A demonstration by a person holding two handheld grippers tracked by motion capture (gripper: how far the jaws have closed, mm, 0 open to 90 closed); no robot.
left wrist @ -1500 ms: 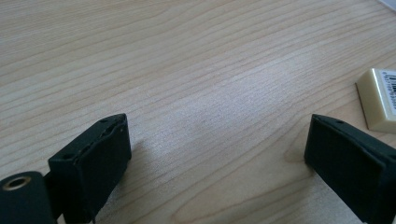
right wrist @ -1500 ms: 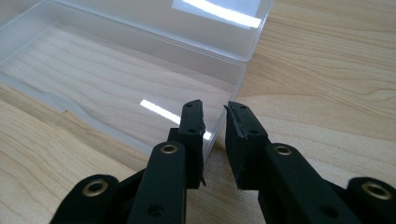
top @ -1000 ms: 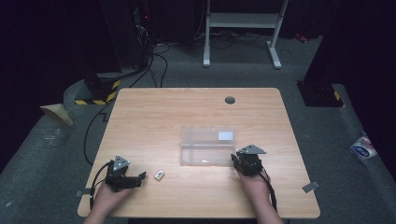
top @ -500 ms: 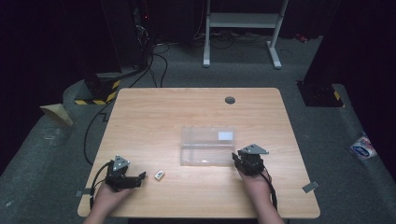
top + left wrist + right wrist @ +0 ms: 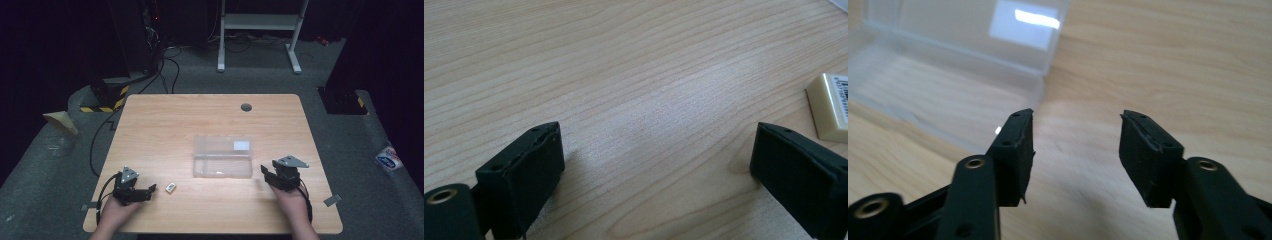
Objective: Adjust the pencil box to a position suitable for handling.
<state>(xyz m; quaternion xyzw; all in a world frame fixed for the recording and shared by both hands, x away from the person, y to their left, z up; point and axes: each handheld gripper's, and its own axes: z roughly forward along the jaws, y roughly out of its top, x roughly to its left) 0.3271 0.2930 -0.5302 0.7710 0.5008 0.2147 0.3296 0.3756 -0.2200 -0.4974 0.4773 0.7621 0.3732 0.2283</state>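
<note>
The right gripper point(image 5: 1075, 150) has just been opening; its jaws now stand apart with nothing between them, only bare wood, and the clear box point(image 5: 948, 70) lies just beyond its left jaw, apart from it. The left gripper point(image 5: 654, 165) rests low on the table point(image 5: 165, 125) with jaws spread wide and empty, the eraser point(image 5: 831, 105) just outside one jaw. In the high view the box point(image 5: 222, 157) sits near mid-table, open, lid laid back with a white label, between the two hands; the eraser point(image 5: 171, 187) lies near the left gripper point(image 5: 150, 191), well apart from the right gripper point(image 5: 267, 175). The likely trouble: the box looks like thin, light, smooth plastic, so a jaw nudging its wall could slide it across the slick wood or tip the lid. The eraser is a small, flat, cream block; a pinch off-centre might let it skid or flip out of the hard black pads. The table is pale, fine-grained laminate.
</note>
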